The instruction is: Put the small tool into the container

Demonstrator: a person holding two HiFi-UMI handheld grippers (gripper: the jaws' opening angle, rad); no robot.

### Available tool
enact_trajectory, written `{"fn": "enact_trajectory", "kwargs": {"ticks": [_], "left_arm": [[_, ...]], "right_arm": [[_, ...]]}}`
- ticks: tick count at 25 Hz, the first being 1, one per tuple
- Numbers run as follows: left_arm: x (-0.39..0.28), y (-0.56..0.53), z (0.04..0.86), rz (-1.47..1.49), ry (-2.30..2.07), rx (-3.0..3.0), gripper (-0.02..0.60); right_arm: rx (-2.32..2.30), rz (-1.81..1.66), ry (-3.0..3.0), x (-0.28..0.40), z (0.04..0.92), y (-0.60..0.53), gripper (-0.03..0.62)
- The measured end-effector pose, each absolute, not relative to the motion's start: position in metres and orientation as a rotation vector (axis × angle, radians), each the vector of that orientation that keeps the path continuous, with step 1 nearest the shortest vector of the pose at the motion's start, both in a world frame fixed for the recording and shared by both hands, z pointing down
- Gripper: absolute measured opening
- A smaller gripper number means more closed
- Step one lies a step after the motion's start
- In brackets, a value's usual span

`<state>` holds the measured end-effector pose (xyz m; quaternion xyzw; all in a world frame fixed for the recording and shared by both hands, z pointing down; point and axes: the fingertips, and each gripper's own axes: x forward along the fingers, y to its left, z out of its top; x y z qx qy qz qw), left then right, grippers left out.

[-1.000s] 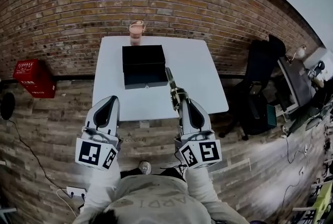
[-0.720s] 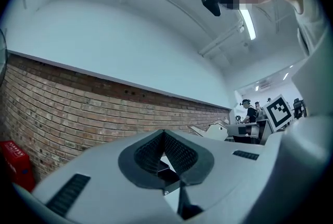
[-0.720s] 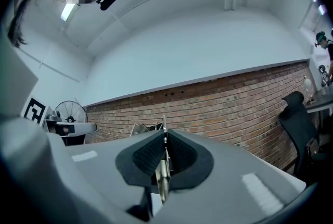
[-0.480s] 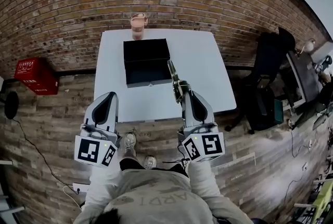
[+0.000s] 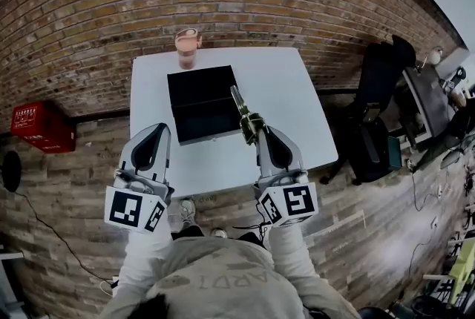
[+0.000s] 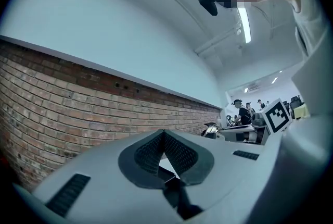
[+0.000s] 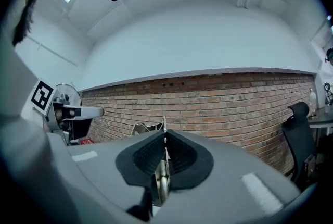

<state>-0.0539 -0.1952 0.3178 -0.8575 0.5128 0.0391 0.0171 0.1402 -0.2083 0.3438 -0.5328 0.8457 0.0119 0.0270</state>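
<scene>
Hidden and unclear
The small tool (image 5: 239, 106) has its rear end buried in the right gripper's (image 5: 256, 133) jaws; the container's (image 5: 200, 99) inside is too dark.

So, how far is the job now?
Done: the right gripper is shut on the small tool, lifted off the table. In hand: the tool points at the right edge of the black container. To do: put it inside and release. Left gripper: shut, empty.
</scene>
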Motion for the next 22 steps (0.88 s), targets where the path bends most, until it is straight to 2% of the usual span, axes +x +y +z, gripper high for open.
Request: {"fn": "enact_trajectory", "kwargs": {"ticks": [22], "left_arm": [[-0.091,-0.302,0.342,0.091,1.467,-2.794,0.005]], "right_arm": [[-1.538,0.098,3.007,0.066,0.408,-0.293,0.017]]}}
